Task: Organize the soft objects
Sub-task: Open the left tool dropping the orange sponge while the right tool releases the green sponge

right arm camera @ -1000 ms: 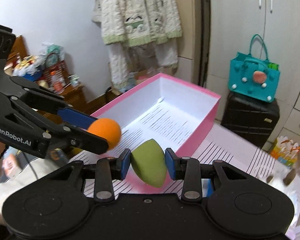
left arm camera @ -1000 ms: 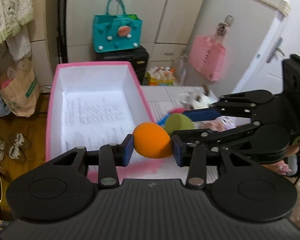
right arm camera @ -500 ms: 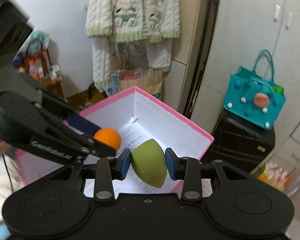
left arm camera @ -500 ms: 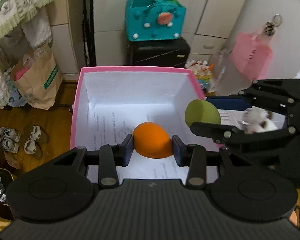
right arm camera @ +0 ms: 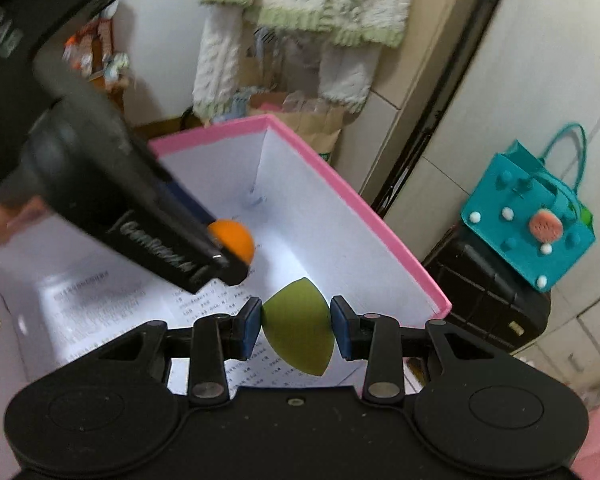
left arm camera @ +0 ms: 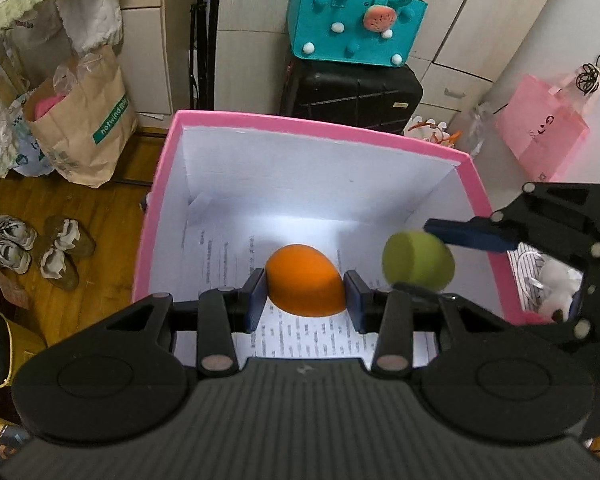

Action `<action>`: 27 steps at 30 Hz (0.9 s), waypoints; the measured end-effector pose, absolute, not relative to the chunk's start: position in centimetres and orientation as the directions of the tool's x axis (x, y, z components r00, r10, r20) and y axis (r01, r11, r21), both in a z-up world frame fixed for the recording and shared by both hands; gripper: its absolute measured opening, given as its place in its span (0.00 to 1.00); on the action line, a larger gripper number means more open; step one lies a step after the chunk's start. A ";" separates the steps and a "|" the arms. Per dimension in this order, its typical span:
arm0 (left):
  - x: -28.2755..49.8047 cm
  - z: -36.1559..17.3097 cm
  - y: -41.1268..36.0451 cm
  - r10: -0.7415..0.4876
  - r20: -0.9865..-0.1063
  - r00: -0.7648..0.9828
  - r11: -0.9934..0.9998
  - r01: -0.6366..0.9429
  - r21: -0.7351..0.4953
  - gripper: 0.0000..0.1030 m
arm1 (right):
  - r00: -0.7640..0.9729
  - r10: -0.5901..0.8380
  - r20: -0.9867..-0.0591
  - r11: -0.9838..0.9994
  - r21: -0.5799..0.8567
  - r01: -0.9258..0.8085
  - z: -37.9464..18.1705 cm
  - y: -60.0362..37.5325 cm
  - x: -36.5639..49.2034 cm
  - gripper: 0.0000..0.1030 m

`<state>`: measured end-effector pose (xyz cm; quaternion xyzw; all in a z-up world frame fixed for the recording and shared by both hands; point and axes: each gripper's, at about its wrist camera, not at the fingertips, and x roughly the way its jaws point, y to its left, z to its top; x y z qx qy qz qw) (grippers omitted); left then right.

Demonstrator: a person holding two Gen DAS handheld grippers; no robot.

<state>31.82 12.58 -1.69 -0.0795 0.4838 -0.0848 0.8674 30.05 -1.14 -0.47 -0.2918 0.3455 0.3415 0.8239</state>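
With the left claw (left arm camera: 305,295) pinching the orange sponge (left arm camera: 304,280) and the right claw (right arm camera: 296,328) pinching the green sponge (right arm camera: 298,330) just beside it, both over the pink box (left arm camera: 320,130), crowding could knock one sponge loose outside the rim.

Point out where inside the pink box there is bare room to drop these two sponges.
The pink box holds nothing but printed paper lining its floor. The far strip under the back wall and the left half are bare. It is crowded only mid-box, where the left gripper holds the orange sponge beside the right gripper with the green sponge.
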 end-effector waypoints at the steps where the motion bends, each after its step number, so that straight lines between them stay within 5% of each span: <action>1: 32.1 -1.9 12.6 -0.227 -0.827 0.514 0.972 0.069 -0.224 0.39 | 0.533 0.349 -0.771 0.591 -0.261 -0.764 -0.7 -0.8 30.2 0.41; 11: 34.3 -3.6 12.5 -0.240 -0.841 0.484 0.968 0.050 -0.248 0.40 | 0.544 0.248 -0.801 0.529 -0.359 -0.769 -3.0 0.5 31.8 0.41; 18: 35.1 -4.6 12.2 -0.248 -0.850 0.464 0.965 0.046 -0.257 0.42 | 0.592 0.227 -0.773 0.516 -0.420 -0.746 -3.3 0.5 31.3 0.53; 27: 33.5 -2.5 12.2 -0.239 -0.831 0.502 0.969 0.070 -0.237 0.56 | 0.604 0.320 -0.730 0.617 -0.323 -0.718 -0.2 -1.9 28.5 0.58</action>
